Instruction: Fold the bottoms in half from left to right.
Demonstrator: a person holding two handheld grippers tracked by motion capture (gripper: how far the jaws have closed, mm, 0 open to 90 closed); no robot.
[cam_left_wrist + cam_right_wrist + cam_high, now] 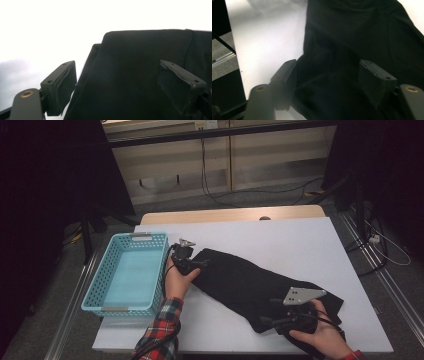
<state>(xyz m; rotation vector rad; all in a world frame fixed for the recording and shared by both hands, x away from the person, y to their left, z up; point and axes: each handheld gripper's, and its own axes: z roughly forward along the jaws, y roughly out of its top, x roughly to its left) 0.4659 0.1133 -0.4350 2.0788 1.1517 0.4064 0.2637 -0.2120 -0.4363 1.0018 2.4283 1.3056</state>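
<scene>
Two grippers, both with jaws spread wide, nothing clamped. Left gripper at the cloth end nearest the basket; in the left gripper view one jaw off the cloth edge over white bench, the other over the black fabric, pads not pressing. Right gripper at the cloth's far end from the basket, by the near bench edge; in the right gripper view jaws released, fabric lying slack between them, one jaw at its edge beside bare bench. Cloth stretched flat and slantwise, starting just beside the basket and running away from it toward the near edge. Basket light blue, open-mesh, bare floor visible, touching neither cloth nor gripper.
</scene>
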